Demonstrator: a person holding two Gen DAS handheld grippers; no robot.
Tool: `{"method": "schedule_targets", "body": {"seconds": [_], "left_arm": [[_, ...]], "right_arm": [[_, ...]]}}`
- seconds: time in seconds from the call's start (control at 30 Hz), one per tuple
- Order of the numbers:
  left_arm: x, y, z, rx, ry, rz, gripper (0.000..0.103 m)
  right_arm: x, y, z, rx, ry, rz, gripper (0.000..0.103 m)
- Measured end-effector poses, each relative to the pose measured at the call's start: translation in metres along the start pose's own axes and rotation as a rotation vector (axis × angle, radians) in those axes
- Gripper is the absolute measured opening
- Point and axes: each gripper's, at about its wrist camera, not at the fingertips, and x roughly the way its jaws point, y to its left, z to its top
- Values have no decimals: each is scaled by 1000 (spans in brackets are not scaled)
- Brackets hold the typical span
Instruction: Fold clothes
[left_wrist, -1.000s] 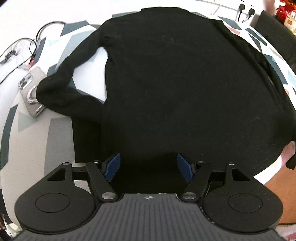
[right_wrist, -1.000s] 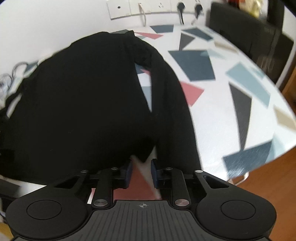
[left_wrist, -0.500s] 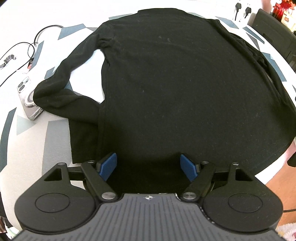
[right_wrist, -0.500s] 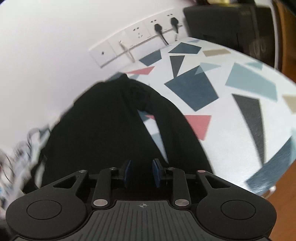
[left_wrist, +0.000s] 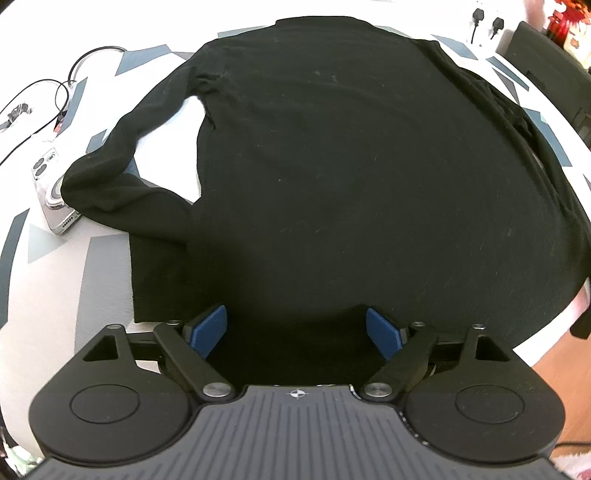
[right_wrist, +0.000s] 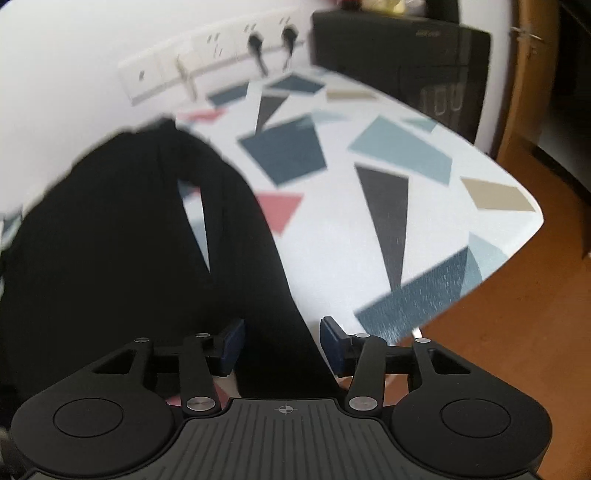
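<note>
Two tongs hang spread apart over a black long-sleeved sweater (left_wrist: 351, 166) lying flat on the patterned tabletop (right_wrist: 424, 206): the left tongs (left_wrist: 297, 330) above its hem, the right tongs (right_wrist: 282, 341) straddling one sleeve (right_wrist: 258, 258). One phone (left_wrist: 51, 192) lies partly under the other sleeve.

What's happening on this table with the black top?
A person holding two grippers is about to fold a black long-sleeved top spread flat on a patterned table. The left gripper is open over the hem; the right gripper is open around a sleeve. A phone lies partly under the other sleeve.
</note>
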Motion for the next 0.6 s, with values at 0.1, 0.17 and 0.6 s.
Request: {"method": "schedule_targets", "body": {"seconds": [0.1, 0.17, 0.6], "left_arm": [[-1, -6, 3, -2, -4, -24, 84], [-1, -11, 4, 5, -5, -48, 84], [12, -68, 53, 94, -33, -71, 84]], "right_arm": [[9, 9, -2, -101, 16, -25, 37], [15, 16, -1, -157, 37, -18, 11], [-19, -87, 149, 300, -327, -27, 6]]}}
